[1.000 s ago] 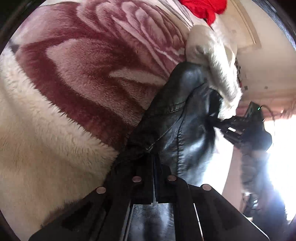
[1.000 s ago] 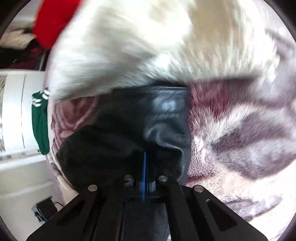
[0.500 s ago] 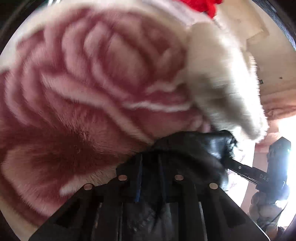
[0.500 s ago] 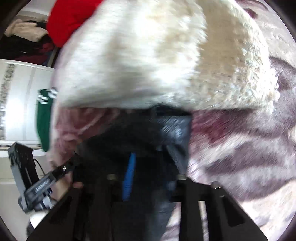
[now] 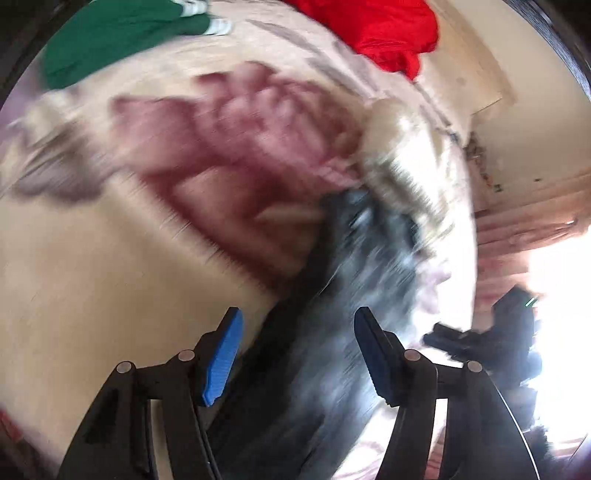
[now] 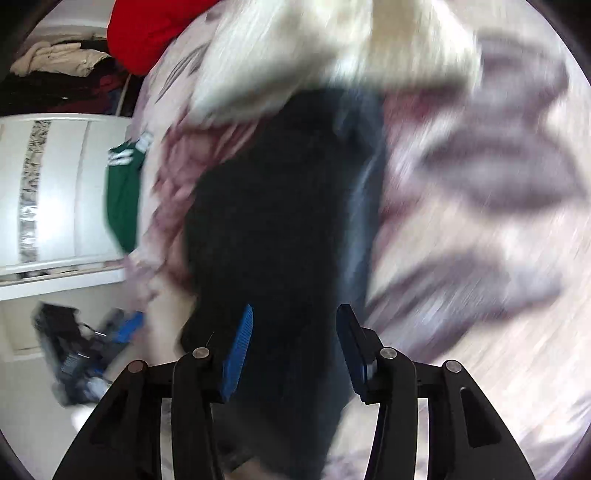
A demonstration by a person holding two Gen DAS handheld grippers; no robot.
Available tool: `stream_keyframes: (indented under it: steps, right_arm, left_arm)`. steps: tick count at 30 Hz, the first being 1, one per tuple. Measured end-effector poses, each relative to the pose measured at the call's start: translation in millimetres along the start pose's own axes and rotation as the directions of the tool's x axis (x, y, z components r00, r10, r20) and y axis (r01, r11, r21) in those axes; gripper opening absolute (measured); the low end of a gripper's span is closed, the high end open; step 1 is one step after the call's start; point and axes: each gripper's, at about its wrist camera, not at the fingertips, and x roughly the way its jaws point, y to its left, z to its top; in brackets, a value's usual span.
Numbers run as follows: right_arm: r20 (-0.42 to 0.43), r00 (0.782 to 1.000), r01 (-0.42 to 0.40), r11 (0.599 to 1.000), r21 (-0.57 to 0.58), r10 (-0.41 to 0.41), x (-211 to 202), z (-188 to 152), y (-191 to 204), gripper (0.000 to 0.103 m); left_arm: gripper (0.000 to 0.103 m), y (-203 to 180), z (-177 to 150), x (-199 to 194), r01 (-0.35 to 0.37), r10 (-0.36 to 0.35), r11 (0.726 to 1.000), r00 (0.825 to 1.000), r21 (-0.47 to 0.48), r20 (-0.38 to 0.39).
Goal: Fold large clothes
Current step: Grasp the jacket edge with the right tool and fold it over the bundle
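A black leather jacket (image 5: 354, 280) with a white fleece collar (image 5: 399, 162) lies on a rose-patterned blanket (image 5: 229, 177). Both views are blurred by motion. My left gripper (image 5: 299, 325) is open, its blue pads apart above the jacket's edge. My right gripper (image 6: 295, 321) is open too, above the jacket's black body (image 6: 273, 221), with the fleece collar (image 6: 332, 48) at the far end. The right gripper (image 5: 480, 336) shows at the right of the left wrist view, and the left gripper (image 6: 88, 347) at the lower left of the right wrist view.
A red garment (image 5: 384, 33) and a green garment (image 5: 122, 33) lie at the far end of the blanket. A white wardrobe (image 6: 55, 192) and a pile of clothes (image 6: 62, 70) stand to the left in the right wrist view.
Both grippers were shut on the jacket and lowered it onto the blanket. Now both have opened, let go, and pulled back.
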Motion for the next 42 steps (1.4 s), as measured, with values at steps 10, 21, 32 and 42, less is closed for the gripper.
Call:
stream_keyframes:
  steps: [10,21,32,42]
  right_arm:
    - [-0.208,0.965,0.091,0.949,-0.303,-0.159,179,-48,126,0.03]
    - [-0.181,0.976,0.112,0.991,-0.072,-0.123,98,-92,62,0.049]
    - [-0.231,0.972,0.013,0.976,0.216,0.038,129,-208,-28,0.027]
    - [-0.315,0.949,0.06,0.986,0.153,-0.009,134,-206,-12,0.035]
  left_arm:
    - [0.059,100,-142,-19,-0.041,0.021,0.951,0.997,-0.305,-0.07]
    - [0.022,87,-189,-11,-0.045,0.028,0.939,0.998,-0.34,-0.055]
    - [0.014,103,-190,-53,0.002,0.037,0.926,0.995,-0.378,0.095]
    - [0.025,119,-181,-50,-0.013,0.013,0.927,1.0,-0.374,-0.002]
